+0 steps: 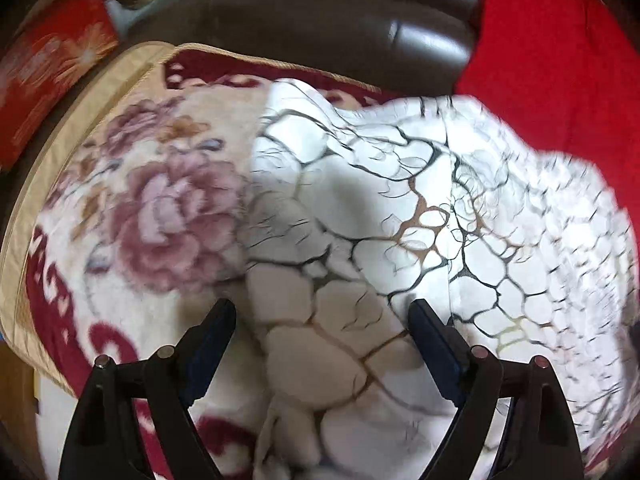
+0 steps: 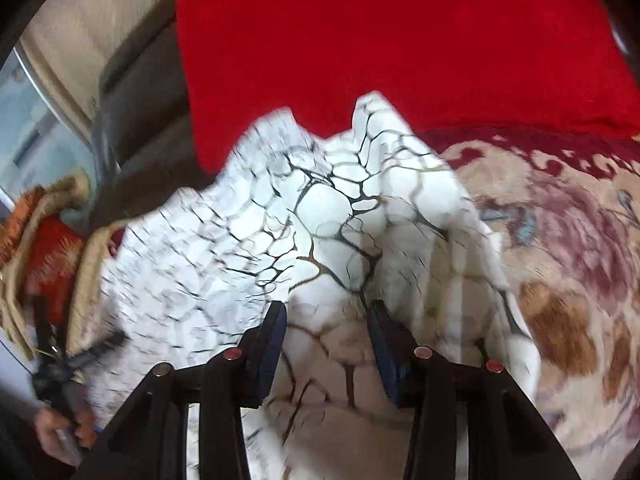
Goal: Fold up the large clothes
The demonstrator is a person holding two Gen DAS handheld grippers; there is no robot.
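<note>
The white garment (image 1: 400,208), printed with a web of black and tan crackle lines, lies rumpled on a floral plush blanket (image 1: 160,216), bunched into ridges and folds rather than flat. In the left wrist view it spreads ahead of and between the fingers of the left gripper (image 1: 322,320), whose jaws stand wide apart with cloth lying in the gap but nothing pinched. To the left of the fingers the blanket shows a pink peony and a dark red border; beyond it a dark brown leather sofa back (image 1: 320,32) rises, with a red cloth (image 1: 552,60) to the far right and an orange-red cushion (image 1: 52,64) to the far left.

In the right wrist view the right gripper (image 2: 328,312) is likewise open, jaws moderately apart, the garment (image 2: 320,208) heaped between and ahead of them, its peaked edge reaching the red cloth (image 2: 400,40). Whether the pads touch fabric is lost to blur.
</note>
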